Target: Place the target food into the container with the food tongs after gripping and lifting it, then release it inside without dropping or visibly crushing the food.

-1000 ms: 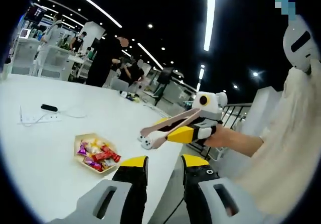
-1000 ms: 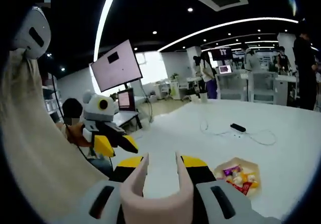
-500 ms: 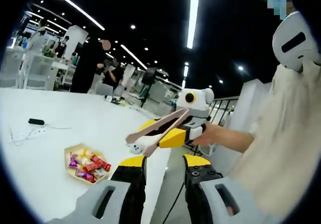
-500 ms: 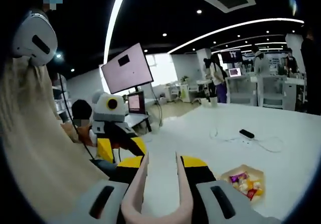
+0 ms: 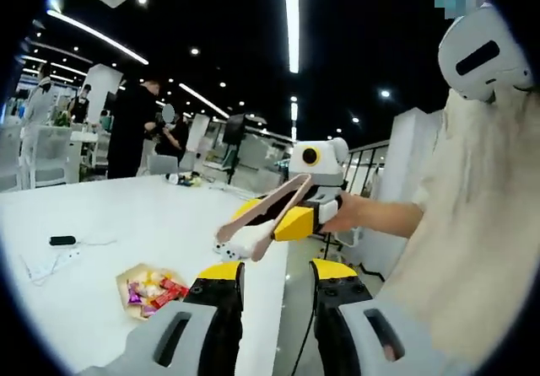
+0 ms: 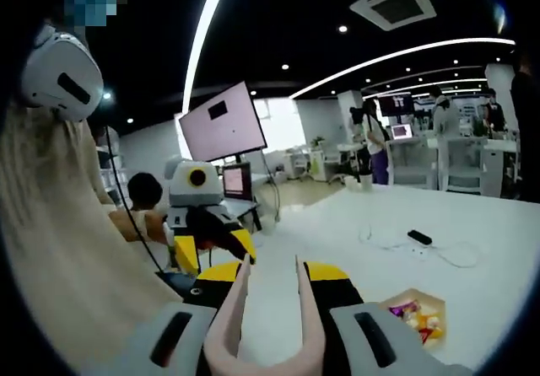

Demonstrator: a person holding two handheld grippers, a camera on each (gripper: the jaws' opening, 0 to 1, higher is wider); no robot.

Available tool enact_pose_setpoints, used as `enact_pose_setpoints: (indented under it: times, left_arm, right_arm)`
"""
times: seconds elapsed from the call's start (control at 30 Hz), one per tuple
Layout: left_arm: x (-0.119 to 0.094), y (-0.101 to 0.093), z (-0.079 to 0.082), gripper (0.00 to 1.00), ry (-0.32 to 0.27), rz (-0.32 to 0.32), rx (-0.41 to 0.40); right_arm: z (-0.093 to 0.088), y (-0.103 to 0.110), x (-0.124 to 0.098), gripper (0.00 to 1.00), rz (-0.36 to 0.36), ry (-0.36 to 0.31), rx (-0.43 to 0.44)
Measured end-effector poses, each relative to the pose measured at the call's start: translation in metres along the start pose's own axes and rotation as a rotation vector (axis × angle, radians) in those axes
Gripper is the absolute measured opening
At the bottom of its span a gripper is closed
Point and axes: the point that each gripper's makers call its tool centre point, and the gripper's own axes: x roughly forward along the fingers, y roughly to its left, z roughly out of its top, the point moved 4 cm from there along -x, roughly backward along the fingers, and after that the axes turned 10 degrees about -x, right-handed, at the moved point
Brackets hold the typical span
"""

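Between the right claw's [image 6: 270, 287] jaws sit the pink food tongs [image 6: 268, 325], arms spread, empty; the left claw [image 5: 272, 287] stands apart, empty. Wrapped candies in the tray [image 6: 415, 317] lie low right of the tongs on the tabletop [image 6: 354, 233], so the approach step is in hand. Next, the tongs must descend over one candy.

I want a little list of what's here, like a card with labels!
tongs: pink, held in the right gripper, tips apart
left gripper: holding nothing
tray: tan, on the white table, full of wrapped candies
tongs and tray: apart, tongs up in the air
cable: lies on the table past the tray
people: standing far behind the table
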Motion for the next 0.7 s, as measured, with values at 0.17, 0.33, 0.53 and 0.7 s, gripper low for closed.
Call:
enact_pose_setpoints:
  times: [0.17, 0.33, 0.53, 0.7]
  left_arm:
    - [-0.017, -0.002, 0.006, 0.3, -0.005, -0.001, 0.034]
    - [-0.025, -0.007, 0.014, 0.26, -0.044, -0.031, 0.033]
    - [-0.031, -0.012, 0.017, 0.23, -0.067, -0.044, 0.042]
    - [-0.033, -0.018, 0.014, 0.2, -0.066, -0.056, 0.059]
  right_arm:
    - [0.012, 0.014, 0.001, 0.27, 0.066, -0.03, -0.013]
    - [0.02, 0.026, 0.005, 0.27, 0.144, -0.063, -0.014]
    - [0.029, 0.034, 0.007, 0.27, 0.205, -0.108, 0.01]
    - [0.03, 0.038, 0.01, 0.27, 0.229, -0.109, 0.009]
